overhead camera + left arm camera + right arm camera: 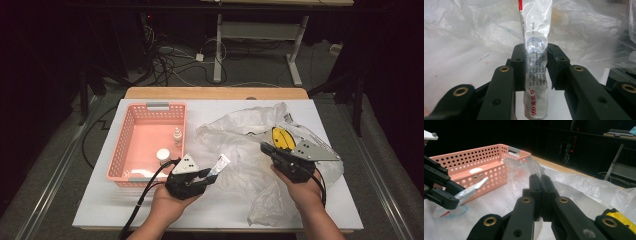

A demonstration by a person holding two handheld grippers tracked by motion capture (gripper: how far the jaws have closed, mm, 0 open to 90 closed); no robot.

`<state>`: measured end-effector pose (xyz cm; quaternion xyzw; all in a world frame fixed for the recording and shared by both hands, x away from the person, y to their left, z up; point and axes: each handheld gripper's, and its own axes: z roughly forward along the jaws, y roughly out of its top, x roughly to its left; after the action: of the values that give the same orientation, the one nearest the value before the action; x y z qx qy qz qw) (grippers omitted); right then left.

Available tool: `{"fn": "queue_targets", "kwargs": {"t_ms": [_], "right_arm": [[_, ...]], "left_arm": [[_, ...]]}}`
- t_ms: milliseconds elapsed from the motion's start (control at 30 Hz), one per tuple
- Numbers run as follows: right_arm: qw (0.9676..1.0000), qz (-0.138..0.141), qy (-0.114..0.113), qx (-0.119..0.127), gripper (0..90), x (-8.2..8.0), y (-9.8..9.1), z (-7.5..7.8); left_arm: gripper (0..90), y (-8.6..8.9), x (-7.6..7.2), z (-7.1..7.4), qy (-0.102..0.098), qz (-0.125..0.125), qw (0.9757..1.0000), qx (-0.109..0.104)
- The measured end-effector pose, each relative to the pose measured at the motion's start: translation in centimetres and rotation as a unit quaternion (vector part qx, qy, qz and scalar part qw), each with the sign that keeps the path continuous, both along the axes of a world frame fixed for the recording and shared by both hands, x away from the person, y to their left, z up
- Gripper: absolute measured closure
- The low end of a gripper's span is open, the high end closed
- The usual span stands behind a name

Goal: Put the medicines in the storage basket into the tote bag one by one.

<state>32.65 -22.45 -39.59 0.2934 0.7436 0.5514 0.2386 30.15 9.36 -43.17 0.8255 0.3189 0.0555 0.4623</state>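
Left gripper (535, 62) clamps the tube (535, 50) for transfer to the basket (131, 150); right gripper (541, 178) pinches the bag (534, 167), anchoring it.

A lab or test room set up for recording, not a home; the table (220, 210) is a white board laid on a wooden top (215, 93), standing alone on grey carpet (55, 165); loose cables (170, 60) and a plug box lie tangled on the floor behind it; a height-adjustable desk frame (260, 35) stands further back; the surroundings are dark, with only the work surface lit; a shelf with equipment and a small red light (574, 142) shows in the right gripper view.
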Motion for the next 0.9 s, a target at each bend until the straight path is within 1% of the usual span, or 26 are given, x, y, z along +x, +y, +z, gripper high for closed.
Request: {"fn": "queue_targets", "kwargs": {"t_ms": [33, 233, 400, 467, 633, 767, 900], "right_arm": [[1.0, 0.0, 0.001, 0.0, 90.0, 0.0, 0.0, 0.0], [1.0, -0.001, -0.002, 0.0, 90.0, 0.0, 0.0, 0.0], [1.0, -0.003, -0.002, 0.005, 90.0, 0.0, 0.0, 0.1], [1.0, -0.002, -0.002, 0.007, 90.0, 0.0, 0.0, 0.1], [0.9999, -0.001, -0.007, 0.009, 90.0, 0.0, -0.1, 0.3], [0.9999, -0.002, -0.008, 0.012, 90.0, 0.0, -0.3, 0.5], [0.9998, -0.003, -0.01, 0.014, 90.0, 0.0, -0.4, 0.7]], "left_arm": [[68.1, -0.2, 0.2, 0.0, 0.0, -0.001, 1.0, -0.002], [68.2, -2.3, 1.2, -0.5, 0.0, -0.009, 1.0, -0.002], [68.2, -3.9, 2.2, -0.6, -0.001, -0.009, 0.9999, -0.003], [68.1, -4.4, 2.6, -0.6, -0.004, -0.009, 1.0, 0.001], [68.1, -5.4, 3.7, -0.5, -0.006, -0.008, 0.9999, 0.005], [68.2, -6.0, 4.5, -0.7, -0.004, -0.003, 0.9999, 0.009], [68.1, -6.6, 5.2, -0.9, -0.003, 0.0, 1.0, 0.007]]}}
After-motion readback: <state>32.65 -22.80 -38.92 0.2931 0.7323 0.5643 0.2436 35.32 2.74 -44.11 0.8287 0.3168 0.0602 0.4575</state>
